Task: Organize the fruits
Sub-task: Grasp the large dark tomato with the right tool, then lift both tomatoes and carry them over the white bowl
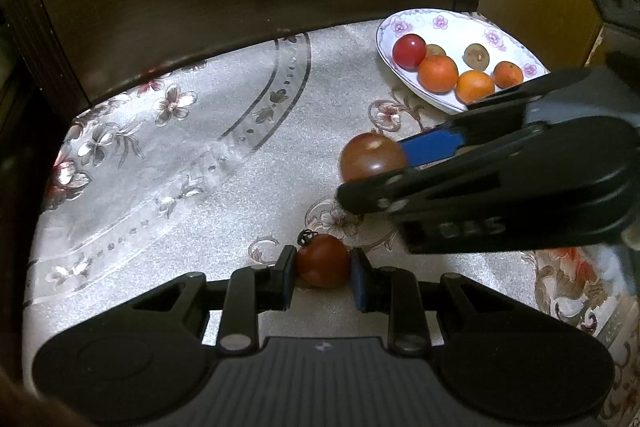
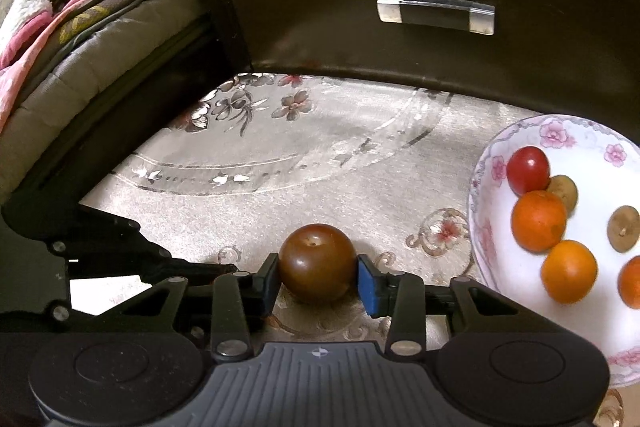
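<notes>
Pickup step, I'd say: both claws have a loose tomato and the next move is lifting them over into the plate at the tabletop's far right corner. Left claw is pinching the small reddish tomato. Right claw is clamped on the bigger brown tomato, mid-tabletop.
</notes>
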Motion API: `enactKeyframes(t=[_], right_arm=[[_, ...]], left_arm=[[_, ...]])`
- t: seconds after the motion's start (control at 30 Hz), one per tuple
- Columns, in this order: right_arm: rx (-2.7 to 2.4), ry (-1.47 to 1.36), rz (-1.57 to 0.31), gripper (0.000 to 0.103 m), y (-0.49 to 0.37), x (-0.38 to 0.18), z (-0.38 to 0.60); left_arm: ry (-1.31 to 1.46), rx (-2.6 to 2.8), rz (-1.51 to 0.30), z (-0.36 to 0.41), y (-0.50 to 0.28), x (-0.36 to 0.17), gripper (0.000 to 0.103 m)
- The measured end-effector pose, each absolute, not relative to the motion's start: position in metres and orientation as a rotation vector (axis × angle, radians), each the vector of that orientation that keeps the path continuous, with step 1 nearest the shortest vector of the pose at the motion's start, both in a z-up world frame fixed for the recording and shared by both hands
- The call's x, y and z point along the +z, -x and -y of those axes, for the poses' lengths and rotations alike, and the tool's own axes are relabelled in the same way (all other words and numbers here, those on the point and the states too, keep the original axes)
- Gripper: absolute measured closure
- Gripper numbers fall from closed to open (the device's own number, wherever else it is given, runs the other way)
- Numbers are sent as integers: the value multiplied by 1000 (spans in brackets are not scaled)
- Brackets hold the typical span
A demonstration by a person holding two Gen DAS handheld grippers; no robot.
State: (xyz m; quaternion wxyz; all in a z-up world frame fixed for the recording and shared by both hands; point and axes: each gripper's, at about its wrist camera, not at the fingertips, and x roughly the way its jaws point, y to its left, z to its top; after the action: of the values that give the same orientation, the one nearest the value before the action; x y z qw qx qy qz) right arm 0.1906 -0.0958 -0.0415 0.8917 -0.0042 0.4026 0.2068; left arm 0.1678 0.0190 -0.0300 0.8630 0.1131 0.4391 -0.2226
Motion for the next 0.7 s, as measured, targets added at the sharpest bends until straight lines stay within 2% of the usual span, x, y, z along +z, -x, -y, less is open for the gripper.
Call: enactKeyframes(t=[0.7], right_arm=[[326,75,-910,70,-112,-16,149]], left_arm=[[-253,-454,-920,-13,-164,-29,66]])
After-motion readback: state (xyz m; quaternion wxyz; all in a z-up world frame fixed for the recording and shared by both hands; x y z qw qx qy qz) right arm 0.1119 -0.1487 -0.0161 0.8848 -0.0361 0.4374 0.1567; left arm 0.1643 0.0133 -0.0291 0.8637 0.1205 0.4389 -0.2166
